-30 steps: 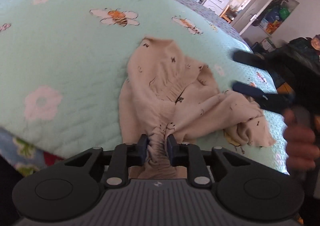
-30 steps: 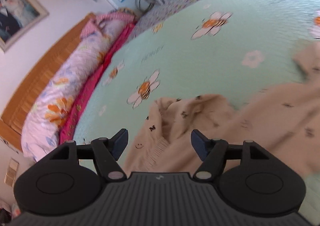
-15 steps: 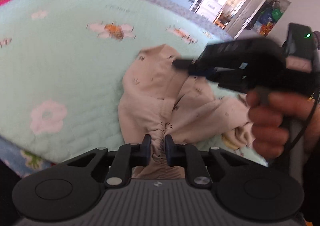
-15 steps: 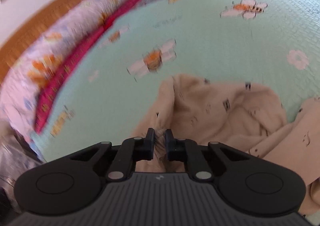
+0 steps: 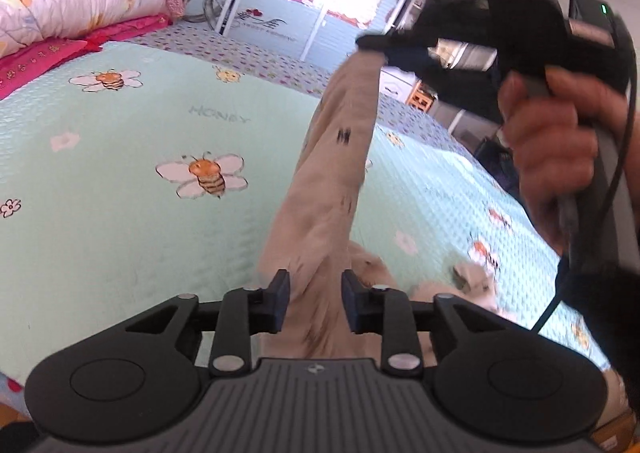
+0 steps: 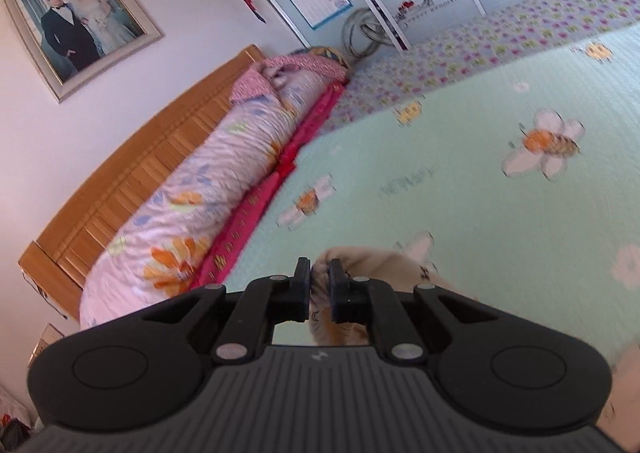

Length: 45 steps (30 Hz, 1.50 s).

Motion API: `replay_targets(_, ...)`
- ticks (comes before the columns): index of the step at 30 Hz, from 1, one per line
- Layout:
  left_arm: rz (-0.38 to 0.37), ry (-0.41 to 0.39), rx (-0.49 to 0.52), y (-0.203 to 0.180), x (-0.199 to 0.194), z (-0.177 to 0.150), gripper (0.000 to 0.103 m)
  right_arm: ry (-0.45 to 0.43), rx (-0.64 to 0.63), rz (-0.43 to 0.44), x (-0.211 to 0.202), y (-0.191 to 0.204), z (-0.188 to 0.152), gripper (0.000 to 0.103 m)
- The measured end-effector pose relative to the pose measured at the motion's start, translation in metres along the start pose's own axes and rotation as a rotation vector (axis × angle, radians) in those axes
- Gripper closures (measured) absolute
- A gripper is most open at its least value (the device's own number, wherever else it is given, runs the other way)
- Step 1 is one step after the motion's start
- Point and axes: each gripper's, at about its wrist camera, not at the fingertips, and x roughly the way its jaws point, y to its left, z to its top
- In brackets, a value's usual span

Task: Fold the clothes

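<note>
Since a second ago the right gripper (image 6: 319,283) lifts the garment (image 5: 332,181) toward 1 o'clock, jaws pinching it, left gripper (image 5: 314,303) now spread; next, regrasp and spread it flat.

"HONEY" is printed on the mint bedspread (image 5: 120,237) (centre of the left wrist view); script on the sliding door (image 5: 264,23) cannot be read.

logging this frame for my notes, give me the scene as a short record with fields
garment: beige printed garment, stretched up off the bed
surface: mint bee-print bedspread
left gripper: jaws part open, cloth running between them, grip unclear
right gripper: jaws shut on one end of the garment, raised
right hand: holding the right gripper
background: rolled floral quilt, wooden headboard, framed wedding photo
</note>
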Motion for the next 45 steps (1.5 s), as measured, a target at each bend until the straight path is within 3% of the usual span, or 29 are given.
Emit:
replay_targets(6,0.008,-0.027,-0.067,0.032,0.018,0.019,0.073,0.039,-0.051,0.003,0.062,0.046,0.039,0.093)
replay_targets(10,0.021,-0.034,-0.071,0.052,0.033,0.021,0.065,0.056,-0.096,0.002,0.096,0.067,0.044,0.093)
replay_targets(13,0.038,-0.037,-0.069,0.061,0.048,0.023,0.063,0.033,-0.080,0.008,0.097,0.066,0.042,0.093)
replay_targets(16,0.152,-0.060,-0.031,0.063,0.061,0.027,0.060,0.018,-0.054,0.016,0.088,0.058,0.040,0.093)
replay_targets(19,0.197,-0.097,-0.015,0.067,0.061,0.031,0.058,0.002,-0.051,0.028,0.071,0.052,0.038,0.093)
replay_targets(22,0.147,-0.119,0.052,0.060,0.054,0.034,0.053,-0.016,-0.059,0.043,0.049,0.050,0.040,0.093)
replay_targets(28,0.053,-0.118,0.191,0.018,0.045,0.043,0.055,-0.063,-0.049,0.060,0.010,0.048,0.047,0.093)
replay_targets(30,0.009,-0.115,0.225,0.002,0.042,0.045,0.072,-0.086,-0.036,0.065,-0.006,0.044,0.049,0.093)
replay_targets(31,-0.010,-0.113,0.240,-0.007,0.039,0.045,0.091,-0.101,-0.031,0.062,-0.015,0.042,0.050,0.093)
replay_targets(37,-0.089,-0.120,0.337,-0.067,0.022,0.045,0.094,-0.195,0.059,0.018,-0.075,0.005,0.056,0.093)
replay_targets(45,-0.270,-0.161,0.458,-0.169,0.002,0.092,0.094,-0.354,0.190,-0.093,-0.172,-0.061,0.091,0.093)
